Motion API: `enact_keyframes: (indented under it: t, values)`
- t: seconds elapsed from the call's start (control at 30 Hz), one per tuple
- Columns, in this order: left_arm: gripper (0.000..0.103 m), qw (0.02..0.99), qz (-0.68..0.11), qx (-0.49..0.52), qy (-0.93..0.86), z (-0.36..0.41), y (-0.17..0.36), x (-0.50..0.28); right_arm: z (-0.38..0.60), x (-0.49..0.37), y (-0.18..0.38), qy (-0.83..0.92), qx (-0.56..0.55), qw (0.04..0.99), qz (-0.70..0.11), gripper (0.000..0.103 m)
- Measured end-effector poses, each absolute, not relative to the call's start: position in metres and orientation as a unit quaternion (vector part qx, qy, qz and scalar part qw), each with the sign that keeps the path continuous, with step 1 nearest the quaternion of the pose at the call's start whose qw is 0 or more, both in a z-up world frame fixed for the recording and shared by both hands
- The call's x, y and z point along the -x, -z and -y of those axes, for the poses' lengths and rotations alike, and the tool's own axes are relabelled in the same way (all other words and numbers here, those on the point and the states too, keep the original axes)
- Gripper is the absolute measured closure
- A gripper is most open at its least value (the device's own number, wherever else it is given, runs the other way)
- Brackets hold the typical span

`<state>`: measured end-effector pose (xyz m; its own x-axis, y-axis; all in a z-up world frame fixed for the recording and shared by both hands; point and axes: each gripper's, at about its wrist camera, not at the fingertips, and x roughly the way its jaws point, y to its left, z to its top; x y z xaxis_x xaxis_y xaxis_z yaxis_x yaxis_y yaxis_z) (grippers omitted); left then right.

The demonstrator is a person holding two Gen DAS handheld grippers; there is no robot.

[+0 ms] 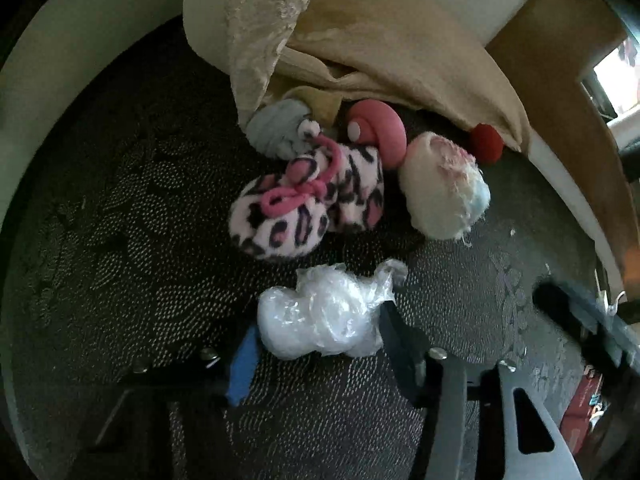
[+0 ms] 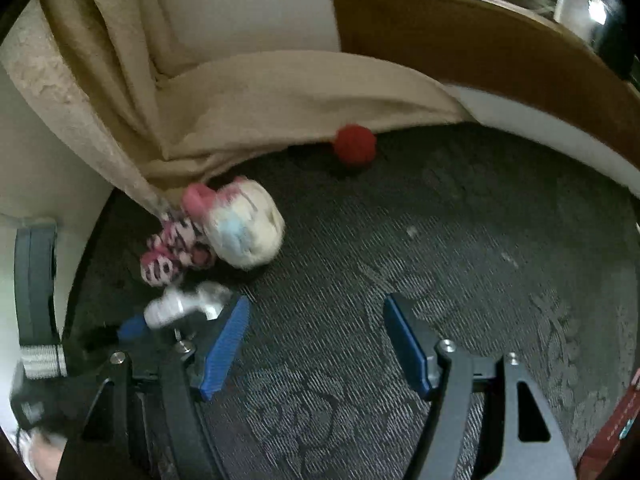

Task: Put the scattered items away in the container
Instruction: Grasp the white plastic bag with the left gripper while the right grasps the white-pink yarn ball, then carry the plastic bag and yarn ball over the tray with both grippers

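1. Left tongs (image 1: 320,336) down low at 6 o'clock of the left wrist view, clamped around a crumpled clear plastic bag (image 1: 324,316) on the dark patterned carpet (image 1: 120,240).
2. Just past the bag, toward 12 o'clock: a leopard-print plush pair (image 1: 304,204) tied with pink cord, touching a grey yarn ball (image 1: 276,128) and a pink mushroom-shaped toy (image 1: 376,128).
3. At 2 o'clock from the plush, a fluffy white ball (image 1: 444,184); beyond it a red ball (image 1: 486,140) tucked at the hem of the beige curtain (image 1: 380,52).
4. Right tongs (image 2: 316,336) spread wide apart, gripping nothing, over bare carpet.
5. In the right wrist view, bag and left tongs blurred at 9 o'clock; red ball at 12 o'clock, well apart.
6. Red box edge (image 2: 612,432) at 4 o'clock; whether that is the container, cannot tell.
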<state>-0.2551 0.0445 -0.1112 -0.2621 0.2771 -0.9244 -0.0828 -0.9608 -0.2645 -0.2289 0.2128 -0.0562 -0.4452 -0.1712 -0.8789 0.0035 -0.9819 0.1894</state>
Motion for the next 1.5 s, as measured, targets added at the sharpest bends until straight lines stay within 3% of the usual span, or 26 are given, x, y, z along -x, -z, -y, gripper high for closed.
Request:
enact_keyframes:
  t: [0.07, 0.5, 0.57, 0.7, 0.8, 1.5]
  values:
    - [0.053, 0.109, 0.081, 0.593, -0.794, -0.04, 0.107, 0.25, -0.206, 0.239, 0.054, 0.849, -0.519, 0.064, 0.08, 0.03]
    - [0.053, 0.095, 0.101, 0.577, -0.805, -0.017, 0.084, 0.244, -0.159, 0.299, 0.084, 0.833, -0.537, 0.124, 0.043, 0.03]
    - [0.053, 0.092, 0.103, 0.58, -0.803, -0.016, 0.085, 0.243, -0.158, 0.304, 0.092, 0.826, -0.547, 0.128, 0.048, 0.04]
    - [0.053, 0.091, 0.104, 0.582, -0.801, -0.017, 0.084, 0.24, -0.155, 0.3, 0.089, 0.83, -0.543, 0.125, 0.036, 0.049]
    - [0.053, 0.094, 0.101, 0.577, -0.805, -0.02, 0.078, 0.237, -0.158, 0.289, 0.082, 0.831, -0.541, 0.123, 0.033, 0.053]
    - [0.053, 0.178, 0.032, 0.538, -0.823, -0.104, 0.009, 0.157, -0.291, 0.107, 0.026, 0.853, -0.498, 0.054, 0.144, 0.053]
